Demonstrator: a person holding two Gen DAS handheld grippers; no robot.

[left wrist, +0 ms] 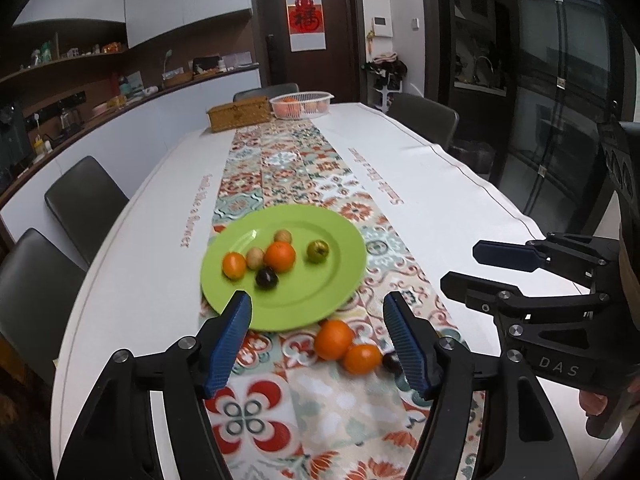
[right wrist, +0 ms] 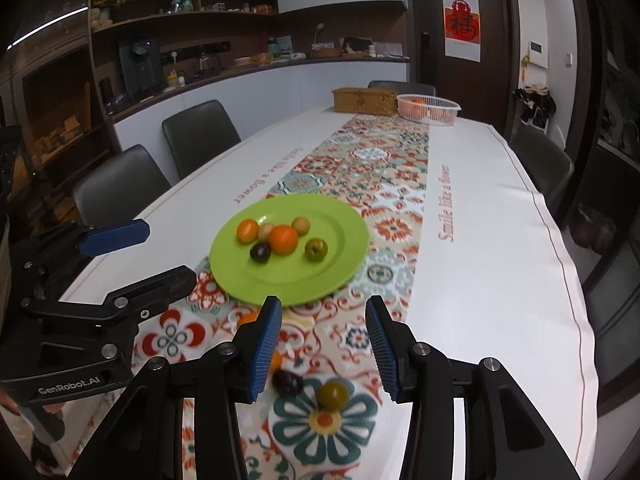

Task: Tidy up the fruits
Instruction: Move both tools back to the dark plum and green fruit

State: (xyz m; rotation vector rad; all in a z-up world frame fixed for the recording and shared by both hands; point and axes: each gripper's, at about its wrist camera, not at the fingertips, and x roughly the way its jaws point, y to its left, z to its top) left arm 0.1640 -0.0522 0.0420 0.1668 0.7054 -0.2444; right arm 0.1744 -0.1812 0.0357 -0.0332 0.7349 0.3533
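A green plate (left wrist: 312, 296) (right wrist: 344, 264) on the patterned runner holds several fruits: two oranges, two tan fruits, a dark plum (left wrist: 266, 278) and a green fruit (left wrist: 317, 251). Loose on the runner in front of it lie two oranges (left wrist: 333, 339) (left wrist: 362, 358) and a dark plum (left wrist: 391, 361). My left gripper (left wrist: 320, 344) is open and empty above these oranges. My right gripper (right wrist: 324, 348) is open and empty above a dark plum (right wrist: 287, 382) and a green fruit (right wrist: 333, 395). Each gripper also shows in the other view, the right (left wrist: 504, 268) and the left (right wrist: 140, 256).
A wicker box (left wrist: 239, 114) and a white basket of oranges (left wrist: 301, 105) stand at the table's far end. Grey chairs (left wrist: 86, 200) line the left side and another (right wrist: 540, 160) the right. White tablecloth flanks the runner.
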